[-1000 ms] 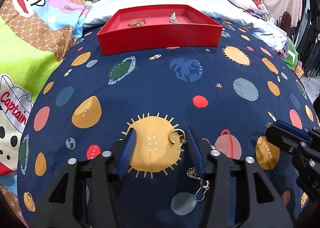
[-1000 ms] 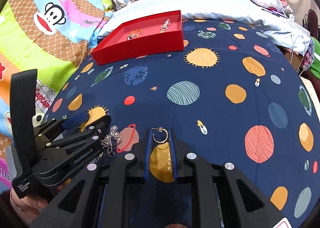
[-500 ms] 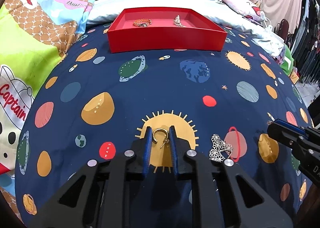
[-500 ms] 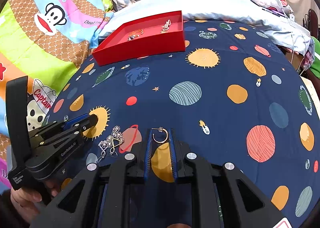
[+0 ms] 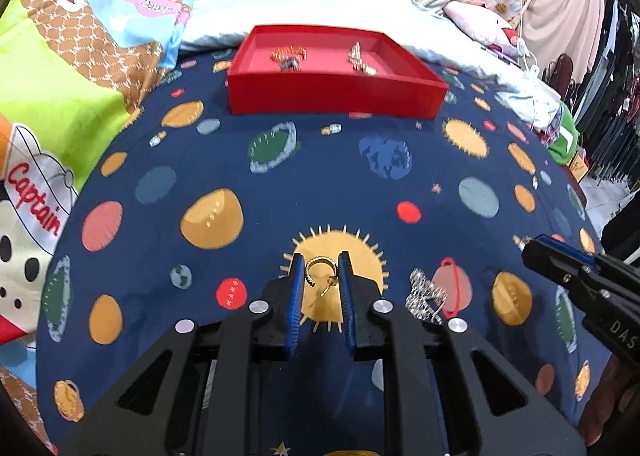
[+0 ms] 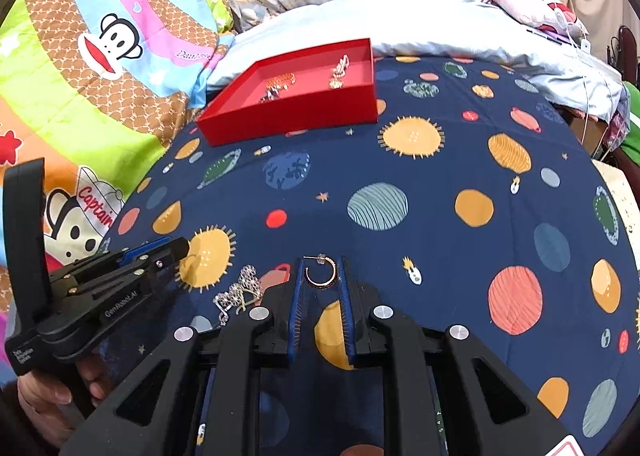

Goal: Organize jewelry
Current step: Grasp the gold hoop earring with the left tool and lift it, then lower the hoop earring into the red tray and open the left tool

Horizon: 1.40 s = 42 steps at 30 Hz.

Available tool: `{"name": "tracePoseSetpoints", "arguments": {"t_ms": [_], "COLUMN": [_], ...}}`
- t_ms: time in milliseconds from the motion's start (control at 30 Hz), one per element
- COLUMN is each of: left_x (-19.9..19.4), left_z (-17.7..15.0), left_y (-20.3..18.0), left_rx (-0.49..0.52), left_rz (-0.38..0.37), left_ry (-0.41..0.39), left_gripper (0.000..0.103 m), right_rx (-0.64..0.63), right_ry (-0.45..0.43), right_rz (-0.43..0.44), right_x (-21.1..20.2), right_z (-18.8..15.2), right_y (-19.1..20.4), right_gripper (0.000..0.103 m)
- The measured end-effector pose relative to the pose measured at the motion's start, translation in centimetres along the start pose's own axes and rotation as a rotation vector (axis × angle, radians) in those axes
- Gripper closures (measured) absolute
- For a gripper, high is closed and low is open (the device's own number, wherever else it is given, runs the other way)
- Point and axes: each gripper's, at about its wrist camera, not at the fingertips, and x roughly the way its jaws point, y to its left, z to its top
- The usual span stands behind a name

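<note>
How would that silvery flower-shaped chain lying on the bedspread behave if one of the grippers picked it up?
The silver chain lies crumpled in a loose heap, so it would probably dangle limply. Its fine links and hook look light, and might snag on the planet-print bedspread.

A bed covered by a navy planet-print sheet [image 5: 304, 184] carries a red tray [image 5: 336, 96] at its far side and a silver, apparently flower-shaped, jewelry piece [image 6: 240, 292] lying on the sheet near the front.

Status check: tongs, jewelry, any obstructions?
Left tongs just closed on gold hoop earring. Right tongs shut on gold half-hoop earring. Path to red tray clear.
</note>
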Motion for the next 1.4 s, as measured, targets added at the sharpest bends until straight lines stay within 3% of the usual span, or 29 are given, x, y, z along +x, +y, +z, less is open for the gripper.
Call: {"name": "tracePoseSetpoints", "arguments": {"t_ms": [267, 600, 800, 1067, 1400], "left_x": [-1.9, -1.1, 2.5, 9.6, 17.0], "left_z": [3.6, 12.2, 18.9, 25.4, 28.0], "left_y": [-0.2, 0.1, 0.1, -0.1, -0.3], "left_rx": [-0.003, -0.002, 0.008, 0.005, -0.003], "left_rz": [-0.041, -0.096, -0.090, -0.098, -0.093], "left_ry": [-0.057, -0.146, -0.165, -0.103, -0.007], "left_gripper": [0.087, 0.087, 0.087, 0.087, 0.087], "right_rx": [-0.009, -0.064, -0.048, -0.021, 0.006], "right_ry": [-0.044, -0.119, -0.112, -0.070, 0.004], "right_rz": [0.023, 0.036, 0.073, 0.076, 0.074], "right_x": [-0.9, 0.7, 5.0, 12.5, 19.1], "right_z": [2.4, 10.1, 16.8, 23.8, 26.3], "right_y": [0.3, 0.4, -0.5, -1.9, -3.6], "right_gripper": [0.088, 0.088, 0.088, 0.088, 0.087]}}
